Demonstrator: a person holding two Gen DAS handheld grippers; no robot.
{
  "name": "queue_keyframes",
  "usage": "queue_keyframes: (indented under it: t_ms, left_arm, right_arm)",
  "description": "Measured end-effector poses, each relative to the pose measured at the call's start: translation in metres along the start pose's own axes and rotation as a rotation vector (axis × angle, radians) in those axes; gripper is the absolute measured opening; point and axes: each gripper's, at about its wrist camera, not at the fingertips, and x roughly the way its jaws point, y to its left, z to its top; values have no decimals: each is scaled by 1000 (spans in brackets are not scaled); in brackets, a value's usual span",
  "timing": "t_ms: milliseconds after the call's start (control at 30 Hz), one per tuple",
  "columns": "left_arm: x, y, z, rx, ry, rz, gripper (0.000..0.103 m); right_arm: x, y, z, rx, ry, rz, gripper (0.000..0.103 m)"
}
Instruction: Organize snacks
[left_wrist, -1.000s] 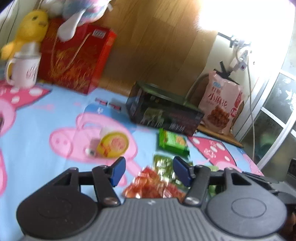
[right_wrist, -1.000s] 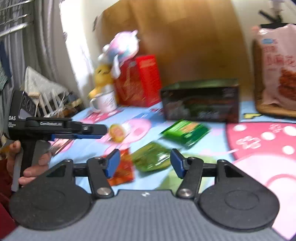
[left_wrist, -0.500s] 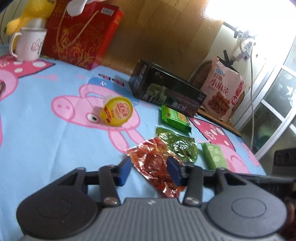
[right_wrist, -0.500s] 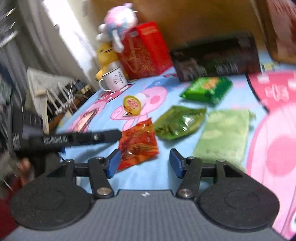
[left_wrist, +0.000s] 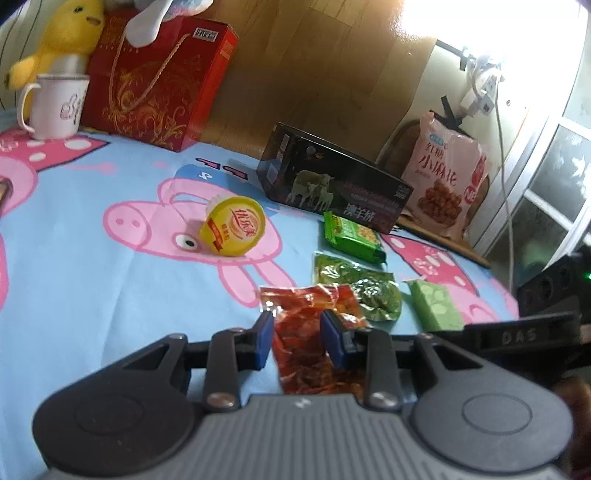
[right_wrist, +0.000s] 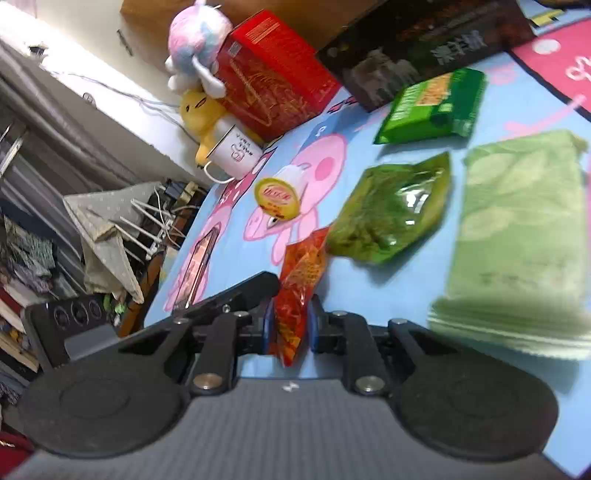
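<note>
**Both grippers on the red snack packet**

Left wrist view: the left gripper (left_wrist: 297, 338) has its blue pads closed on the near end of the red snack packet (left_wrist: 310, 325), one pad pressing each side, and the packet runs forward from the jaws over the blue cartoon sheet (left_wrist: 92, 266). Just ahead and to the right lies a clear green packet (left_wrist: 360, 284), its edge touching the red one. Farther right sits a pale green bar (left_wrist: 436, 304), and beyond the clear packet a bright green pack (left_wrist: 352, 236). Ahead to the left a yellow cup (left_wrist: 232, 226) lies on its side. A black box (left_wrist: 332, 188) stands behind the snacks, a red box (left_wrist: 155, 81) far left.

Right wrist view: the right gripper (right_wrist: 290, 328) is closing, the red snack packet (right_wrist: 301, 280) standing on edge between its pads, which seem to touch both faces. The left gripper's black body (right_wrist: 221, 295) lies just to the left. The clear green packet (right_wrist: 391, 214) is ahead to the right, the pale green bar (right_wrist: 517, 240) farther right
</note>
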Motion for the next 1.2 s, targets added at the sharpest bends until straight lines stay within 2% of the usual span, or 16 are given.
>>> queue_keyframes:
  t_ms: [33, 100, 200, 267, 333, 533, 800, 1033, 1200]
  left_arm:
    - [0, 1, 0, -2, 0, -6, 28]
    - [0, 0, 0, 3, 3, -18, 36]
    - [-4, 1, 1, -8, -10, -27, 49]
    - [-7, 4, 2, -30, -25, -41, 63]
    - [-9, 7, 5, -70, -30, -72, 70]
    - [-6, 1, 20, -114, -27, -191, 70]
    - [38, -18, 49, -166, 51, -361, 69]
    - [63, -19, 65, -214, 14, -429, 71]
    - [77, -1, 61, -284, 35, -438, 71]
  right_arm:
    - [0, 1, -1, -7, -2, -4, 20]
    - [0, 0, 0, -6, -5, -2, 19]
    - [-3, -1, -1, 5, -12, 10, 18]
    - [-7, -3, -1, 19, -20, 25, 17]
    - [-13, -6, 0, 41, -38, 36, 15]
    - [-37, -14, 8, 102, -113, 78, 13]
    - [-62, -23, 27, 154, -242, 112, 12]
    - [-76, -40, 42, 238, -325, 146, 12]
    - [-82, -53, 50, 303, -366, 178, 12]
